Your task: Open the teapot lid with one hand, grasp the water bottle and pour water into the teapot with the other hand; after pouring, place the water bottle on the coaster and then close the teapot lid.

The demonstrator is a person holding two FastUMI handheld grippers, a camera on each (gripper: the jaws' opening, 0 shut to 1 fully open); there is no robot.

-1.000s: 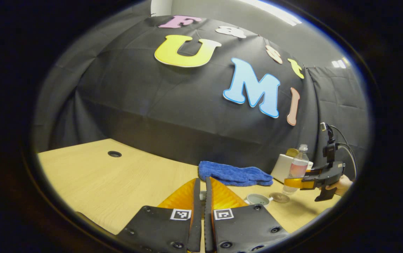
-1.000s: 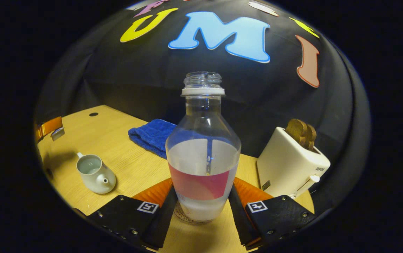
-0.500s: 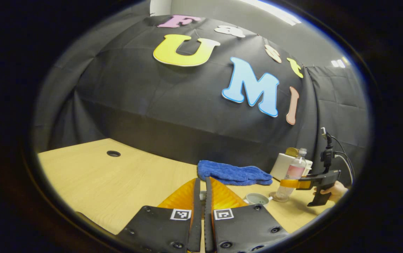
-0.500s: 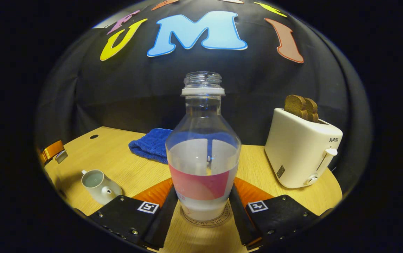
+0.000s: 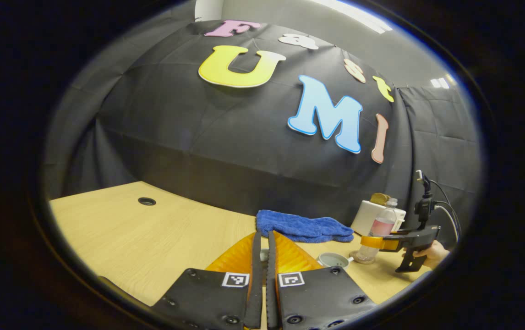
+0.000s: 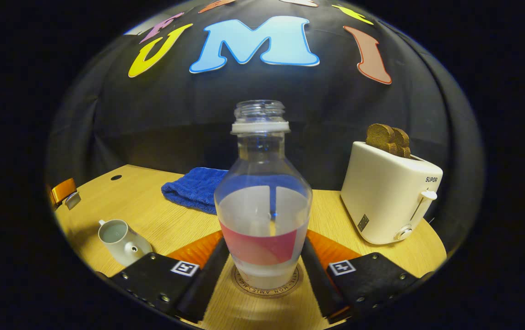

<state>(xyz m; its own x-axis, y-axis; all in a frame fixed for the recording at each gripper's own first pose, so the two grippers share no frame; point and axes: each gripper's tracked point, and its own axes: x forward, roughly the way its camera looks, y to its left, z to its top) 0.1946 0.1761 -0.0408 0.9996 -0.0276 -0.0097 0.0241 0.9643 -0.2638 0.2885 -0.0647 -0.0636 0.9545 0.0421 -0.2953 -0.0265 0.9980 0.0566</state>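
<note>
Two tools work over the worktop (image 6: 161, 220). Right tool (image 6: 262, 270) looks just opened around the water bottle (image 6: 262, 215), standing on the coaster (image 6: 266, 288): back straight out. Left tool (image 5: 262, 256) pinches something small, probably the lid; lower it onto the open teapot (image 6: 120, 236).
</note>
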